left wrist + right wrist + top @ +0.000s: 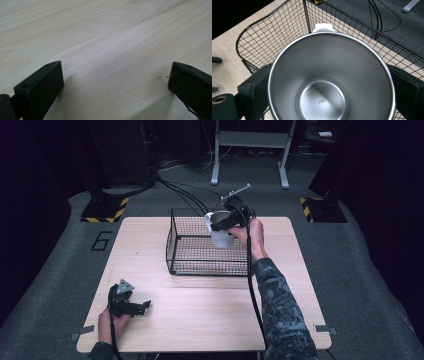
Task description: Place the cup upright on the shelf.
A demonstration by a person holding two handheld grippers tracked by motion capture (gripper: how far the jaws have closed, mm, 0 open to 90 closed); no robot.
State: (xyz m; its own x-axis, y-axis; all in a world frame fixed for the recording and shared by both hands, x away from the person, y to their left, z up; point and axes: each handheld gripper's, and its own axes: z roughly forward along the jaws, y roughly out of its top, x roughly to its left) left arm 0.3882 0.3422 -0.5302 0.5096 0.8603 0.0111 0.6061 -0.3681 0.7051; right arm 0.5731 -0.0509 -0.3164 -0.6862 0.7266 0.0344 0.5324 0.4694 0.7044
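Observation:
A white mug with a steel inside (220,231) hangs above the right part of the black wire basket (192,251), tilted, with my right gripper (226,224) shut on it. In the right gripper view both jaws press the sides of the mug (329,82), whose steel bottom is stamped 304 and whose white handle points away. The basket (274,32) lies under and behind it. My left gripper (141,307) rests low over the table's front left, open and holding nothing. The left gripper view has its jaws wide apart over bare wood (110,50).
The light wooden table (165,320) stands on grey carpet. A white frame's legs (250,150) and black cables (185,192) lie on the floor beyond the far edge. Yellow-black floor markers (107,210) flank the far corners.

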